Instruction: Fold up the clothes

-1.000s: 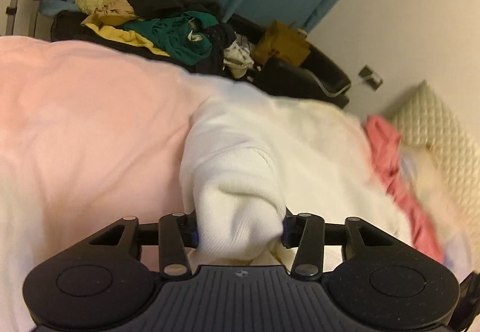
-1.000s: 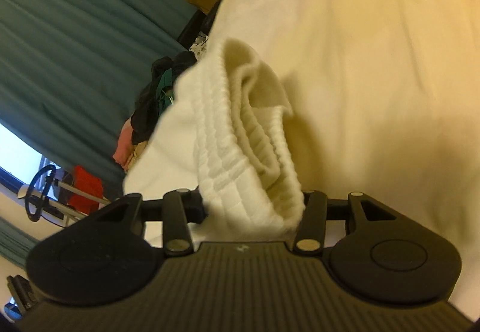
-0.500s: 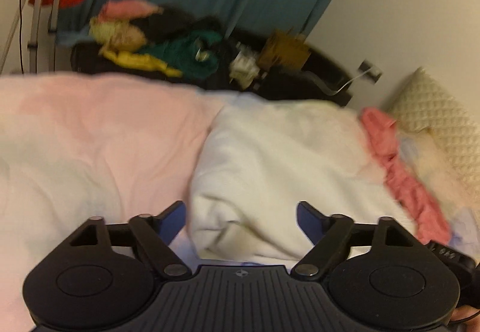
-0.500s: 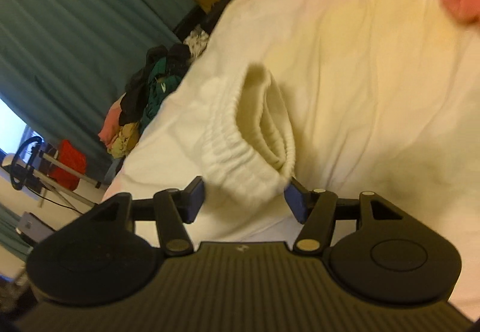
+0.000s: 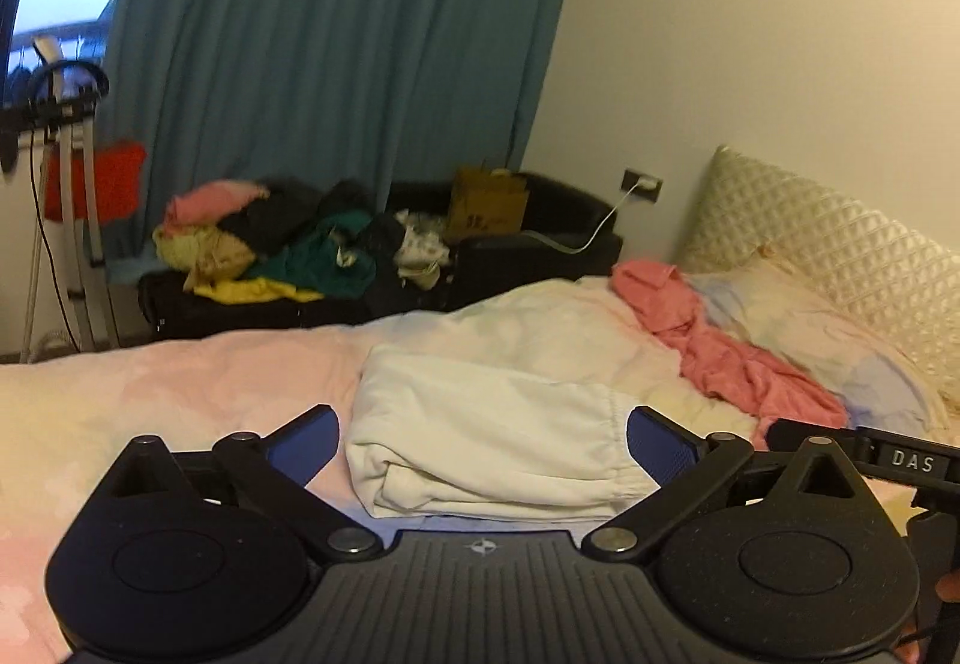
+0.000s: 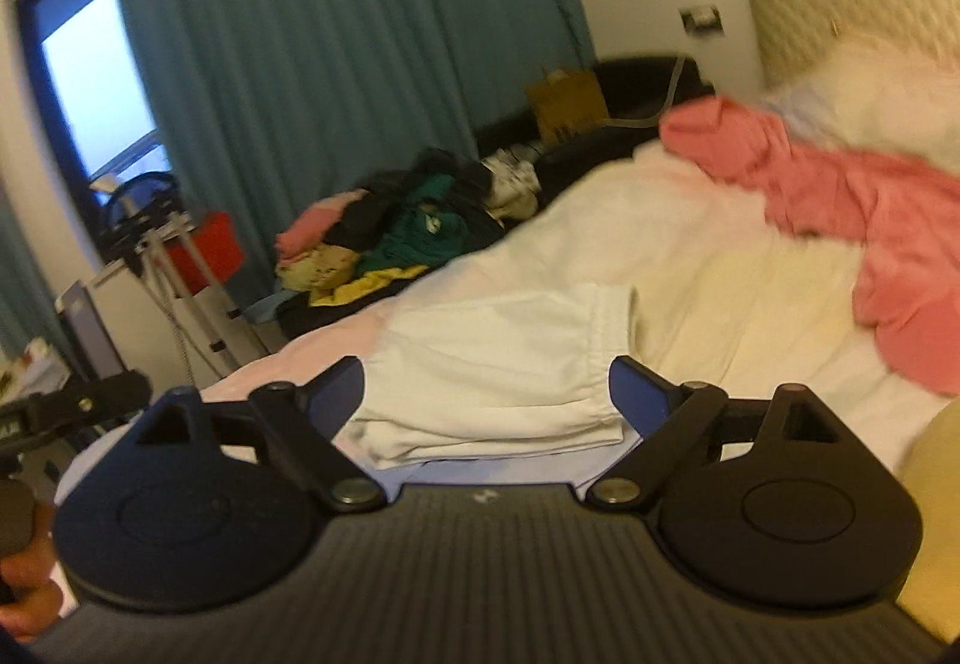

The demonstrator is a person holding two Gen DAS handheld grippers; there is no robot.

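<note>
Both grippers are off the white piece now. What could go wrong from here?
The folded white fleece garment lies loosely on soft bedding, so nudging it with the open left gripper or right gripper could undo the fold. The crumpled pink garment lies nearby; dragging it over might disturb the white one.

"DAS" in white letters on black bar (image 5: pixel 915 461), right edge, left wrist view.

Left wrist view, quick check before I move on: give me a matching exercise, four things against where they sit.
Things:
1. white folded garment
2. pink garment
3. clothes pile
4. left tongs

Places:
A. on the dark sofa by the curtain
B. open, either side of the folded piece
C. flat on the bed, nearest the camera
D. crumpled near the pillow

Pairs: 1-C, 2-D, 3-A, 4-B
</note>
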